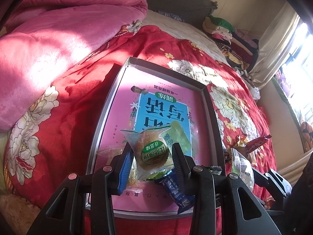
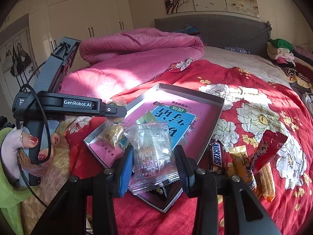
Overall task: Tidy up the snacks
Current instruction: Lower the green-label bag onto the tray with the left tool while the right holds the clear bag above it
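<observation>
A shallow grey box lined with a pink and blue book cover lies on the red floral bedspread. My left gripper is shut on a clear-wrapped round cake with a green label, held above the box's near end. My right gripper is shut on a clear snack packet with printed text, above the box's near corner. In the box lie a green packet, a dark blue packet and a crumbly cake packet. The left gripper's body shows at left in the right wrist view.
Loose snacks lie on the bedspread right of the box: a Snickers bar, a yellow packet and a red packet. A pink quilt is heaped at the back left. Folded clothes sit by the headboard.
</observation>
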`<state>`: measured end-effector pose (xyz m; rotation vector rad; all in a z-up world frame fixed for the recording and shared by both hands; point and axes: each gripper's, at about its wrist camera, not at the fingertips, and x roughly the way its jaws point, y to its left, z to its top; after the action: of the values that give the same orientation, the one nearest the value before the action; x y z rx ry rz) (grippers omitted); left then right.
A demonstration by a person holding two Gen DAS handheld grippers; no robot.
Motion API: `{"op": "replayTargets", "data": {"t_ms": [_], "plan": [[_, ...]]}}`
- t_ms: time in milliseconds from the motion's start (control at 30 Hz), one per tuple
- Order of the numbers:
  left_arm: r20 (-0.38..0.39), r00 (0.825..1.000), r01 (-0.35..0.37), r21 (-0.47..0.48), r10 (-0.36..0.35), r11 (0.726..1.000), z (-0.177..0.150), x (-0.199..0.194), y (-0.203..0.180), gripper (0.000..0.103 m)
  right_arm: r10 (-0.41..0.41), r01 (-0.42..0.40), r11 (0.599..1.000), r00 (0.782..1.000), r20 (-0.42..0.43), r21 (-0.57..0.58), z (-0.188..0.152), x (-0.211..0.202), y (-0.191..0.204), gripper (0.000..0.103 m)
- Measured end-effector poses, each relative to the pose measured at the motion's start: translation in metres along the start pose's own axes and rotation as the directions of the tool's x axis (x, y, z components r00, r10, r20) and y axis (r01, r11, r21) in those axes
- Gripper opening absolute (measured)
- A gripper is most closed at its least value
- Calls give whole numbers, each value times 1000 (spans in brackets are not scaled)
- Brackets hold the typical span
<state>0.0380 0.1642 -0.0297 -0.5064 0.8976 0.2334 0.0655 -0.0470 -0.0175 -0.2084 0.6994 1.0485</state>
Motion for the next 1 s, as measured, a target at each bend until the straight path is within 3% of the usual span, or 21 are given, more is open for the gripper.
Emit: {"op": "replayTargets", "data": {"t_ms": [167,1000], "plan": [[-51,999,-13,14,14,1000,-5,12,-3,41,12,-12,1000,1000,-22,-11,-4,7,3,42],[-103,994,-29,76,37,997,-10,26,-14,41,-27,27,1000,998,-59,-1,-10,22,-4,42]]}}
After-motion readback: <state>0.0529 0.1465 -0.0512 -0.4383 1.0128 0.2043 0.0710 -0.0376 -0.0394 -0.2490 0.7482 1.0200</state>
